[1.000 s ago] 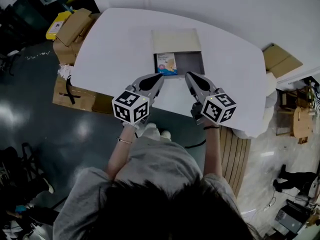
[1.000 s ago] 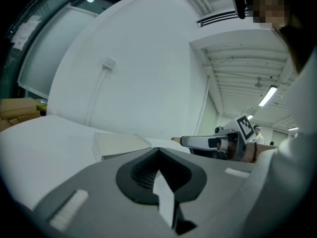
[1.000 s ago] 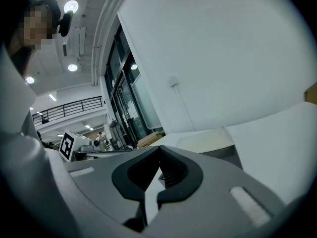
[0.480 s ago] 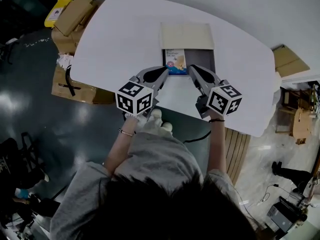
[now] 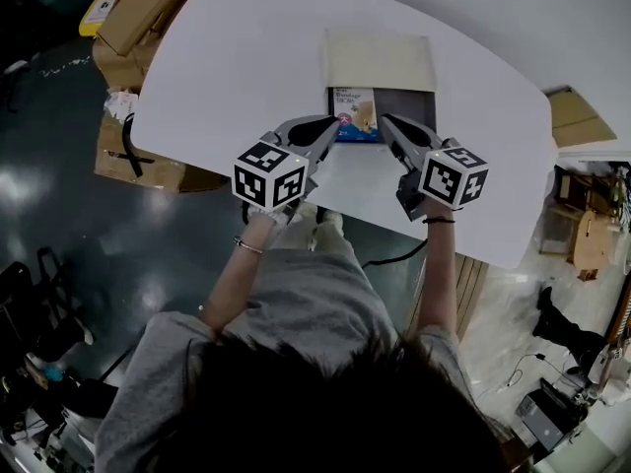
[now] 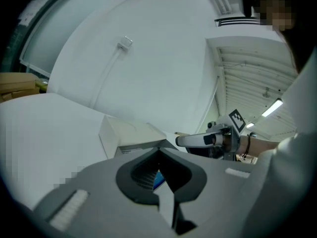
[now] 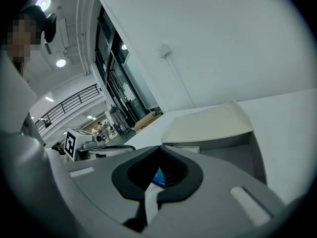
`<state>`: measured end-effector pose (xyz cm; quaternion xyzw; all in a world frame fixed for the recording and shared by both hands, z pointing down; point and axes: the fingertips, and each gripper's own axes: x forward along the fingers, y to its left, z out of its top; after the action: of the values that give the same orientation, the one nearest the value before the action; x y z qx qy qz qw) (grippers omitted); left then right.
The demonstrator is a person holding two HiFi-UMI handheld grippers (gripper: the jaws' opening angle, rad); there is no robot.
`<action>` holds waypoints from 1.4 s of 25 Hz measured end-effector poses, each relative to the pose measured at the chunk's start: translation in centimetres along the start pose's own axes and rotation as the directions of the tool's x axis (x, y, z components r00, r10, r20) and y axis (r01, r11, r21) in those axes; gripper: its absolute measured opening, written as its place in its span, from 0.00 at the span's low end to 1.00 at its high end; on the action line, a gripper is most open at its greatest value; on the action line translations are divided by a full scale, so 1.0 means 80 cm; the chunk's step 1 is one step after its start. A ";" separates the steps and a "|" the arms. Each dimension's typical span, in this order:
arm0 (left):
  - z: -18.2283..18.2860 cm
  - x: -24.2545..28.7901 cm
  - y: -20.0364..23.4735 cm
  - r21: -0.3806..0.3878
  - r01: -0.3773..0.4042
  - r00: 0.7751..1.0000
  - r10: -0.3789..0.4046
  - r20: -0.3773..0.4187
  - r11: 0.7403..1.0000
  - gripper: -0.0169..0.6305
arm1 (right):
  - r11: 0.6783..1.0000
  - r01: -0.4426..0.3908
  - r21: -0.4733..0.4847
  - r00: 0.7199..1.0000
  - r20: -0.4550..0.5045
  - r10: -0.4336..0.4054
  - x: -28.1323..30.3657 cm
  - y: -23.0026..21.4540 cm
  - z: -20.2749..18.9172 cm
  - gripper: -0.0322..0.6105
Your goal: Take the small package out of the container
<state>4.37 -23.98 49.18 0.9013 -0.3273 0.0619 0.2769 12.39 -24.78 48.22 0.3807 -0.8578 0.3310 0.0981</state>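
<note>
Nearest to you, both arms reach forward over the near edge of the white table [image 5: 246, 77]. Your left gripper [image 5: 333, 126] and right gripper [image 5: 388, 122] lie side by side, well apart at the marker cubes and angled in toward each other at the tips.

Each gripper's own view shows its jaws pressed together at the tips with nothing pinched. Only the hollow between the dark pads stays open, and a sliver of blue print shows through it.

Just past the tips stands the container [image 5: 414, 106], a shallow grey box lying toward the table's far edge. Your left gripper's tip is at the container's near left corner. Your right gripper's tip is at its near wall, further right. From the head view you cannot tell whether either tip touches the wall.

The small package [image 5: 355, 113] lies flat inside the container, against the left wall and in the near left part, with its blue band toward you. It sits between the two tips and just beyond them. The grey floor to its right is bare.

A beige lid [image 5: 380, 60] covers the far half of the container.

Beyond the table's left edge, cardboard boxes [image 5: 133, 13] stand on the dark floor.
</note>
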 end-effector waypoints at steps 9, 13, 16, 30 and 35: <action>-0.007 0.012 0.008 -0.044 -0.035 0.999 0.035 -0.008 0.998 0.01 | 0.995 -0.050 0.087 0.986 -0.152 0.063 0.024 -0.020 -0.007 0.07; -0.013 0.019 0.007 -0.051 -0.038 0.999 0.037 -0.025 0.998 0.01 | 0.984 -0.098 0.147 0.967 -0.220 0.129 0.031 -0.025 -0.016 0.07; -0.015 0.018 0.006 -0.057 -0.040 0.999 0.039 -0.024 0.998 0.01 | 0.980 -0.094 0.174 0.949 -0.280 0.141 0.035 -0.031 -0.026 0.07; -0.015 0.018 0.011 -0.072 -0.069 0.998 0.068 -0.015 0.995 0.01 | 0.939 -0.174 0.297 0.866 -0.408 0.290 0.042 -0.032 -0.029 0.13; -0.012 0.024 0.007 -0.066 -0.064 0.998 0.063 -0.015 0.996 0.01 | 0.943 -0.093 0.319 0.844 -0.477 0.245 0.045 -0.048 -0.042 0.20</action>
<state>5.57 -24.87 50.76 0.8803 -0.3560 0.0657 0.3067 12.39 -26.57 54.18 0.2117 -0.7751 0.5465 0.2360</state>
